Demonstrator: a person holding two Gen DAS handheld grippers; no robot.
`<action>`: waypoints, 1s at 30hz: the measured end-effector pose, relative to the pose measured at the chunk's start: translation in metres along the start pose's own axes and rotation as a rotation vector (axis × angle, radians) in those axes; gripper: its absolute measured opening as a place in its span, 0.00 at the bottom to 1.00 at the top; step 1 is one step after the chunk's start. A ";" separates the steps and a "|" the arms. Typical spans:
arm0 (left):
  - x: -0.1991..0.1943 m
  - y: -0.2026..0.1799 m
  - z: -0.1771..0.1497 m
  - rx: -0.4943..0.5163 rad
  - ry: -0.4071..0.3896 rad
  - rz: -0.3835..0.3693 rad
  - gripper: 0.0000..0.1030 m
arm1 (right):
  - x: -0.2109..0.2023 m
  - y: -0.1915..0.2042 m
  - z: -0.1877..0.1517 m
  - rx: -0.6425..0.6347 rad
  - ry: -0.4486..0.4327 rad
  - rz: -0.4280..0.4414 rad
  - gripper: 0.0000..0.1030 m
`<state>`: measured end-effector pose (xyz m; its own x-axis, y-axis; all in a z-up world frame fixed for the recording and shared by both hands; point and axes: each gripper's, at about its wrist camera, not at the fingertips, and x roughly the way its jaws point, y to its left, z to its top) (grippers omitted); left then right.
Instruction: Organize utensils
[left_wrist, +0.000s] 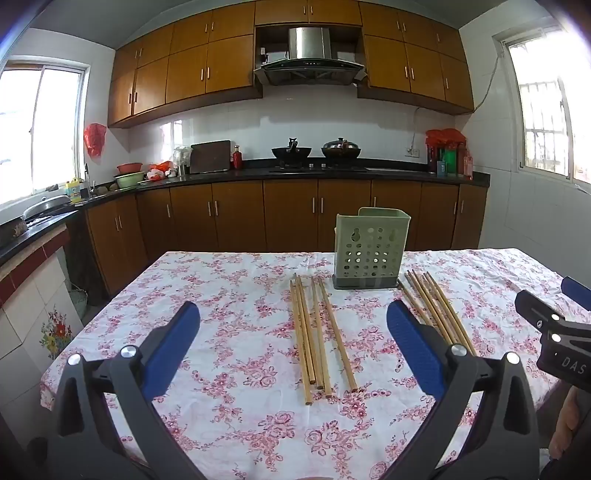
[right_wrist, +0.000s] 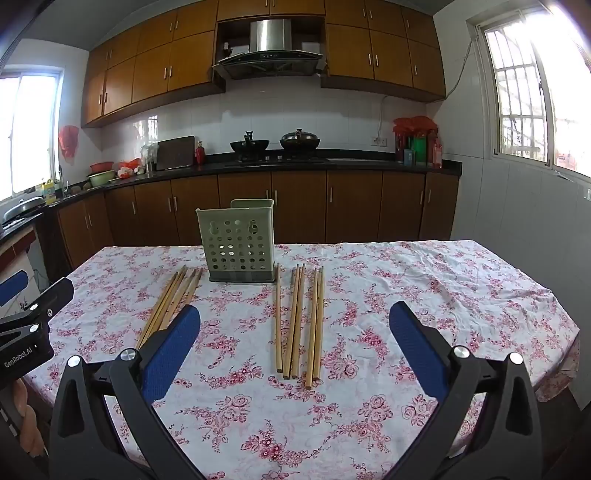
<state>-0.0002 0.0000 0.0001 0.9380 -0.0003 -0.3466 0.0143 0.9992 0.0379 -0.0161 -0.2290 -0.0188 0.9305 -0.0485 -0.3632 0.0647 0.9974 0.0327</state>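
A green perforated utensil holder (left_wrist: 369, 248) stands upright and looks empty at the far middle of the table; it also shows in the right wrist view (right_wrist: 238, 242). Several wooden chopsticks (left_wrist: 317, 332) lie flat to its left, and another bunch (left_wrist: 436, 310) to its right. In the right wrist view these are the left bunch (right_wrist: 171, 301) and the right bunch (right_wrist: 299, 321). My left gripper (left_wrist: 291, 314) is open and empty above the left bunch. My right gripper (right_wrist: 295, 317) is open and empty above the right bunch. Each gripper shows at the edge of the other's view.
The table carries a white cloth with pink flowers (left_wrist: 229, 295). Behind it run brown kitchen cabinets (left_wrist: 288, 214) and a black counter with woks (left_wrist: 317, 151). The table's left edge (left_wrist: 107, 306) and right edge (right_wrist: 554, 295) drop off to the floor.
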 end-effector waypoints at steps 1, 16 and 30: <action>0.000 0.000 0.000 -0.001 0.002 -0.001 0.96 | 0.000 0.000 0.000 -0.002 0.002 -0.001 0.98; 0.000 0.000 0.000 -0.005 0.007 -0.002 0.96 | 0.001 0.000 0.000 0.000 0.001 0.000 0.98; 0.000 0.000 0.000 -0.006 0.007 -0.002 0.96 | 0.002 0.000 -0.001 0.001 0.002 0.000 0.98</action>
<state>0.0001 0.0003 0.0000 0.9354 -0.0022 -0.3537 0.0143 0.9994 0.0316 -0.0148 -0.2292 -0.0208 0.9296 -0.0482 -0.3655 0.0651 0.9973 0.0339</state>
